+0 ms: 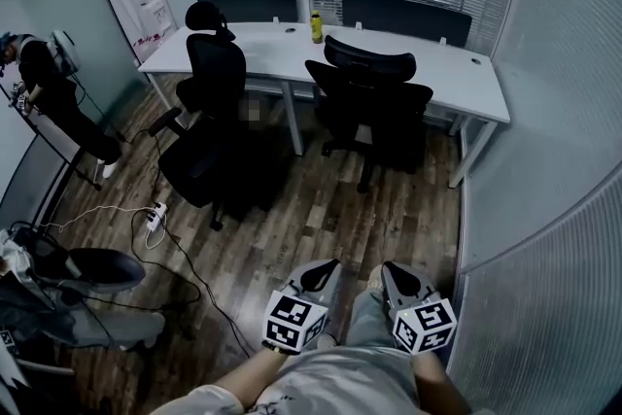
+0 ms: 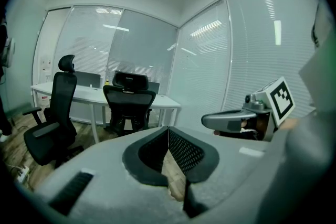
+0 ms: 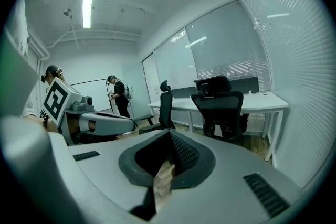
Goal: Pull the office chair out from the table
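Two black office chairs stand at a long white table. The right chair sits close to the table, its back toward me; it also shows as the chair in the left gripper view and the chair in the right gripper view. The left chair stands further out on the floor. My left gripper and right gripper hang side by side low in the head view, well short of both chairs. Both are shut with nothing between the jaws, as the left gripper and right gripper views confirm.
A yellow bottle stands on the table. A person stands by a board at the far left. A power strip and cables lie on the wooden floor at left. A frosted glass wall runs along the right.
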Demonstrator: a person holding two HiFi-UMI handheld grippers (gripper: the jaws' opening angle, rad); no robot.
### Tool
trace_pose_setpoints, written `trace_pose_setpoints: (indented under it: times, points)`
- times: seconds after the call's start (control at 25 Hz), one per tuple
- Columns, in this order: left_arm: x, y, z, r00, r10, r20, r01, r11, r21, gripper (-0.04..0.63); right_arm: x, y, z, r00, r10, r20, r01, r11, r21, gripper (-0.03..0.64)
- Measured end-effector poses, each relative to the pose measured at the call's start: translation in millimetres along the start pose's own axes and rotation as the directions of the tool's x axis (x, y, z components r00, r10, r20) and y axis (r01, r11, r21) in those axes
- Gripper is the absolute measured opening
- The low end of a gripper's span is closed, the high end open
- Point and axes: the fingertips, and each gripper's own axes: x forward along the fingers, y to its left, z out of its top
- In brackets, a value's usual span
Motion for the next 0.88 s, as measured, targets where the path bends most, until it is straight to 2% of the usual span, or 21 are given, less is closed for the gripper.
trace_pose_setpoints:
  times: [0.32, 0.48, 0.88]
  points:
    - [72, 45, 16, 0.999, 0.031, -0.014, -0.031, 0.999, -0.004, 0.012, 65, -58, 21, 1.0, 0.022, 0.013, -0.022, 1.0, -0.004, 0.008]
    - [121, 69, 41, 0.999, 0.042, -0.002, -0.042, 0.999, 0.006, 0.012, 100, -101, 50, 0.999, 0.027, 0.041, -0.025, 0.999, -0.03, 0.008]
    - [247, 108, 100, 0.998, 0.062, -0.001, -0.062, 0.998, -0.022, 0.011, 171, -213, 110, 0.997, 0.055, 0.045, -0.052, 0.997, -0.065, 0.008]
